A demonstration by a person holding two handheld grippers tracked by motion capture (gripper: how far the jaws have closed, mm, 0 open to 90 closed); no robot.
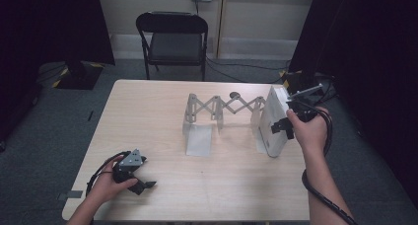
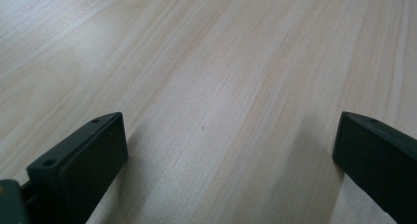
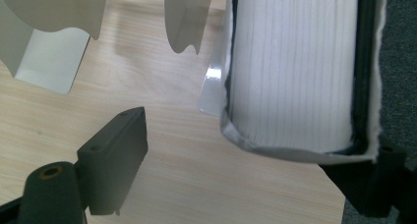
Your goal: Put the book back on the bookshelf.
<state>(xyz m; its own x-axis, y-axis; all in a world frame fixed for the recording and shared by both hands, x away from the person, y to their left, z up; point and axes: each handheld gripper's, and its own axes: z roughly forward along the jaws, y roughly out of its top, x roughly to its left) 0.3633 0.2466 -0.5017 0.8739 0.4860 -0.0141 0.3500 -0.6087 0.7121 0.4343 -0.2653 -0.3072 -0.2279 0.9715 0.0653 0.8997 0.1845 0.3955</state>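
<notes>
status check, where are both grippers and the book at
Left gripper open, resting on the table, nothing between jaws. Right gripper open at the white book, upright against the expanding metal rack. Nothing in the way.

High view overlooks table (image 1: 148,116); gripper views skim it.

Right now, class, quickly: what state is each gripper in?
Left gripper: open, fingers wide apart over bare table, holding nothing.
Right gripper: open beside the white book, one finger clear of it, not clamping.
</notes>
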